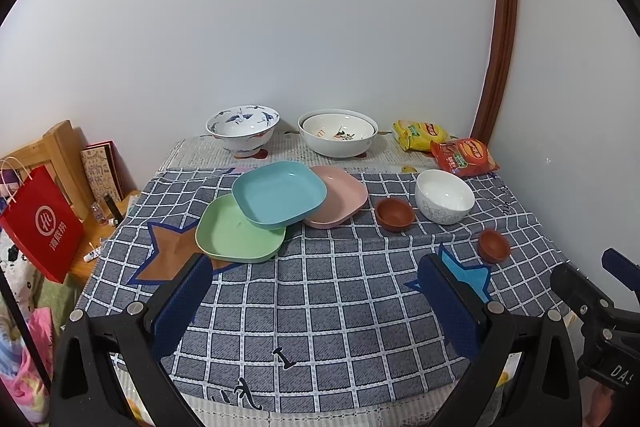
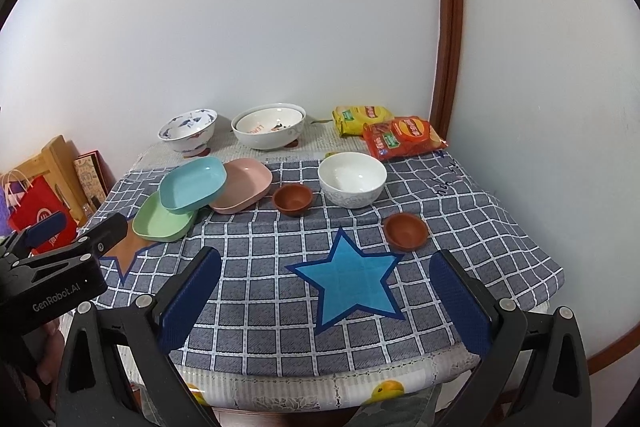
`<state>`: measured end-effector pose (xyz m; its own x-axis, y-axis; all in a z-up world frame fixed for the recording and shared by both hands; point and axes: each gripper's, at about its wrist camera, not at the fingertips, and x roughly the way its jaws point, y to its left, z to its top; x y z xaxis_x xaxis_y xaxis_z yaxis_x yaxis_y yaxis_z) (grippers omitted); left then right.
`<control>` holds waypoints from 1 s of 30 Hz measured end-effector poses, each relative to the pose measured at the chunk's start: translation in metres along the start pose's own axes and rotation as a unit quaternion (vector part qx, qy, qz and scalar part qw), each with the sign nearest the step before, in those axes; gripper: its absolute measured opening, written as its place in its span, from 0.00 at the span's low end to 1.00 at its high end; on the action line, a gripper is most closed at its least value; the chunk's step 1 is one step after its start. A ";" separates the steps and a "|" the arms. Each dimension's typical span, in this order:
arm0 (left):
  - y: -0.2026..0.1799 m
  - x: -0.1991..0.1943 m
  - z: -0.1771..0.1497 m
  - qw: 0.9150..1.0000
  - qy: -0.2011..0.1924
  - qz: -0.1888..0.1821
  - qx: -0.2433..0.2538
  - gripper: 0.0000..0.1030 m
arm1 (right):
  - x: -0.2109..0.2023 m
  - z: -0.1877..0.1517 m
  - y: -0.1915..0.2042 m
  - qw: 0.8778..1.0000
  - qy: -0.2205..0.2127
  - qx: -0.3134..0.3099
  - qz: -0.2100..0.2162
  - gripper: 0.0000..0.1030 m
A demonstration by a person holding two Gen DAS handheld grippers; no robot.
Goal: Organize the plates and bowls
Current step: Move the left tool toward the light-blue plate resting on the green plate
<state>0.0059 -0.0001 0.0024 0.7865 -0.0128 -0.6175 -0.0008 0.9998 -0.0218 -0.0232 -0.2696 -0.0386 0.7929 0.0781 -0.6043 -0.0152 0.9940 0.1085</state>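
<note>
A blue plate [image 1: 279, 193] lies tilted on a green plate [image 1: 236, 231] and a pink plate [image 1: 340, 201]; they also show in the right wrist view, blue [image 2: 193, 184], green [image 2: 162, 219], pink [image 2: 244, 184]. A white bowl [image 1: 444, 195] [image 2: 352, 178] and two small brown bowls [image 1: 394, 213] [image 1: 493, 245] stand to the right. A blue-patterned bowl [image 1: 243, 126] and nested white bowls [image 1: 338, 131] stand at the back. My left gripper [image 1: 316, 291] is open and empty, above the cloth near the front. My right gripper [image 2: 326, 289] is open and empty over the blue star.
Yellow [image 1: 419, 133] and red [image 1: 465, 156] snack bags lie at the back right by the wall. A red paper bag [image 1: 40, 223] and a wooden chair [image 1: 60, 155] stand left of the table. The checked cloth [image 1: 320, 307] hangs over the table's front edge.
</note>
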 end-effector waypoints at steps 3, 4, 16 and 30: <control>0.000 0.002 0.001 1.000 0.000 0.000 0.001 1.00 | 0.004 0.003 0.000 1.000 0.002 0.000 0.002 1.00; 0.000 0.004 0.002 1.000 0.001 0.000 0.002 1.00 | 0.004 0.003 0.000 1.000 0.002 -0.001 0.002 1.00; 0.009 0.039 0.008 1.000 0.027 0.000 -0.004 1.00 | 0.036 0.013 0.007 1.000 0.015 -0.006 0.007 0.98; 0.044 0.105 0.011 0.997 0.077 0.012 -0.026 0.93 | 0.092 0.025 0.021 0.998 0.049 -0.016 0.032 0.91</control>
<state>0.0948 0.0432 -0.0549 0.6824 0.0053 -0.7309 -0.0541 0.9976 -0.0433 0.0649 -0.2432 -0.0727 0.7257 0.1477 -0.6720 -0.0854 0.9885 0.1251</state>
